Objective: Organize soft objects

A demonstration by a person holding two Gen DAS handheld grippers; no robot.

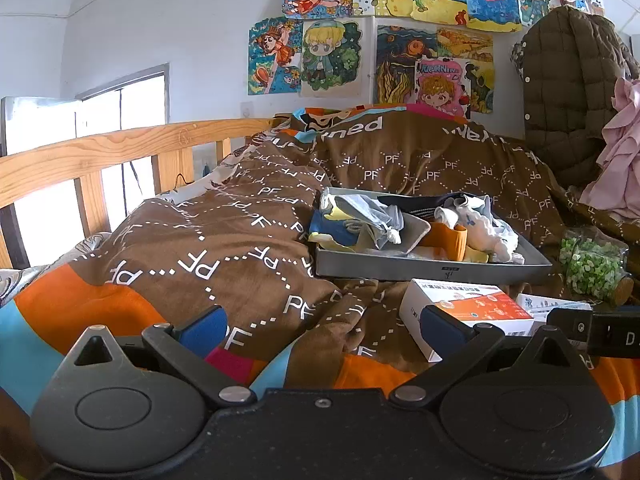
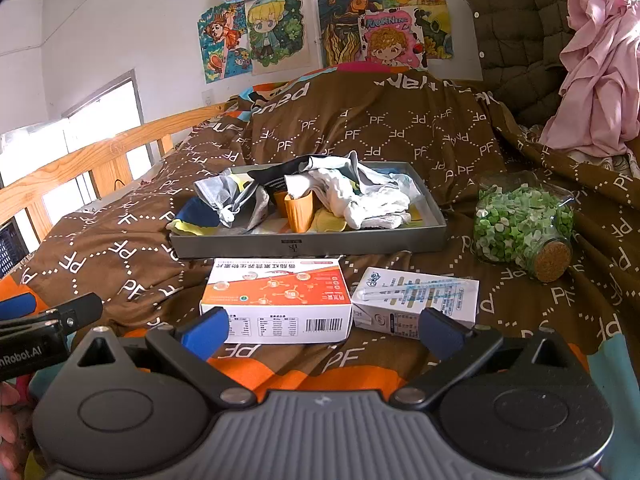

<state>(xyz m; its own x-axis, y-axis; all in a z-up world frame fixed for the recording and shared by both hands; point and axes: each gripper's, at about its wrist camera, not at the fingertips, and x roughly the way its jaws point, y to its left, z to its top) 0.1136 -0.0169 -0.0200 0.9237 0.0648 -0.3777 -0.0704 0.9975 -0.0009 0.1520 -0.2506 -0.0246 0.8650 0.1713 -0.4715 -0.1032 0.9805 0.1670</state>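
Nearest to us, our left gripper hangs low over the near edge of the bed with its blue pads spread wide and nothing between them, and our right gripper sits just beside it, equally wide and empty. Right ahead of the right one we have the orange-and-white box lying flat on the brown blanket, the white carton touching distance to its right, and further right the corked jar of green bits tipped on its side. Behind the boxes sits the grey tray, and there are our soft things: a heap of socks and small cloth pieces jumbled in it, an orange sock standing up in the middle, a blue and yellow piece spilling over the tray's left rim. Far back toward the right corner of the bed we spot a pink garment draped against a quilted olive jacket. Whether this heap is waiting to be sorted or was just gathered in, we can't say. The risks from here: the tray rests on rumpled bedding, so a hard push could tilt it; the tangled pieces could drag neighbours out over the rim; and a low reach might knock the boxes or roll that jar.
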